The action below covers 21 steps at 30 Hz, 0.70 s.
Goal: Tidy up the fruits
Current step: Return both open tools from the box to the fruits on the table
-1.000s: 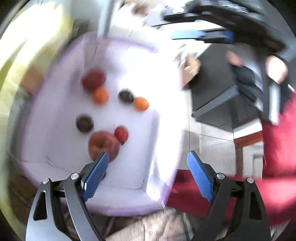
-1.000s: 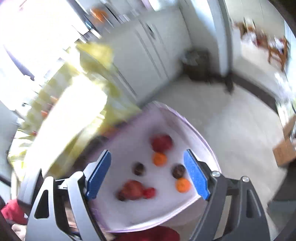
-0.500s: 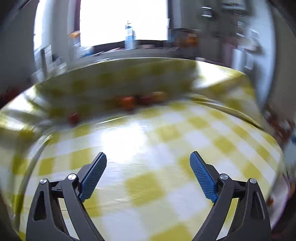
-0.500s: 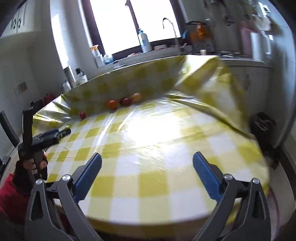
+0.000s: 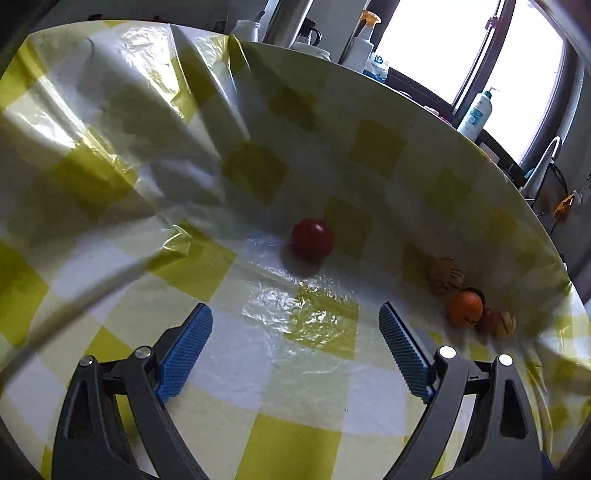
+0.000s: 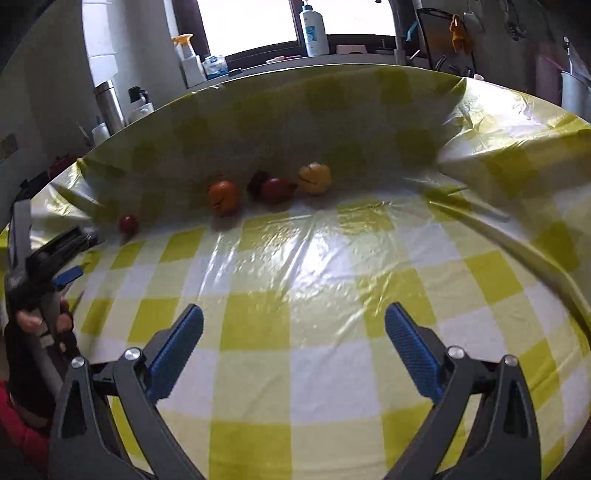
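Note:
A small red fruit (image 5: 312,238) lies alone on the yellow-checked tablecloth (image 5: 303,373), just ahead of my open, empty left gripper (image 5: 295,343). Further right sit an orange fruit (image 5: 464,308), a dark red one (image 5: 487,320) and a yellowish one (image 5: 505,323). In the right wrist view the same row runs along the far fold: small red fruit (image 6: 127,223), orange fruit (image 6: 223,196), dark red fruit (image 6: 275,189), yellow fruit (image 6: 314,178). My right gripper (image 6: 293,345) hangs open and empty over the near cloth. The left gripper (image 6: 64,258) shows at the left edge, held by a hand.
The cloth (image 6: 332,122) rises in a crumpled wall behind the fruit. Bottles (image 6: 314,27), a spray bottle (image 6: 188,55) and a steel flask (image 6: 109,101) stand on the counter beyond, under a window. A tap (image 5: 543,162) shows at the right.
A second ago both grippers looked down at a white-lined bin of fruit; both then swung up to the table. The left one has since moved close to the small red fruit.

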Motion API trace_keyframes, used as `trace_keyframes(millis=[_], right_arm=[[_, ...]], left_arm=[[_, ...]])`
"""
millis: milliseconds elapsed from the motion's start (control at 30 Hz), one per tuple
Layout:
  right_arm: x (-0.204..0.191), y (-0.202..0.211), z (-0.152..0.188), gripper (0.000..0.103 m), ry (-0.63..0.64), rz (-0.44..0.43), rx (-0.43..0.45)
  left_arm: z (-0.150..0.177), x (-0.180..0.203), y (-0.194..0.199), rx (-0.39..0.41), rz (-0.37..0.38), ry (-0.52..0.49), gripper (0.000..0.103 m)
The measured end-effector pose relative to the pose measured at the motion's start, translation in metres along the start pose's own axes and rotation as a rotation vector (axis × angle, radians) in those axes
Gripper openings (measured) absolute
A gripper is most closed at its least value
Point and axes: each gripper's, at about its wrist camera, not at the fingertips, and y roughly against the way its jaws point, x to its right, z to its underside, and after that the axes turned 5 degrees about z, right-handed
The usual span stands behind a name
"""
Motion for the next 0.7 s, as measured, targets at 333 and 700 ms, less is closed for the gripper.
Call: trace_keyframes(millis=[333,700], right_arm=[[0.008,-0.109,-0.091,0.087,-0.131,0.093,0.004],[0.001,-0.175,-0.132,0.065,-0.180,0.098,-0.075]], left_arm=[[0.009,0.015,-0.007,0.006,0.078,-0.107,0.088],[0.013,0.014,-0.013,-0.010,0.094,-0.062,0.088]])
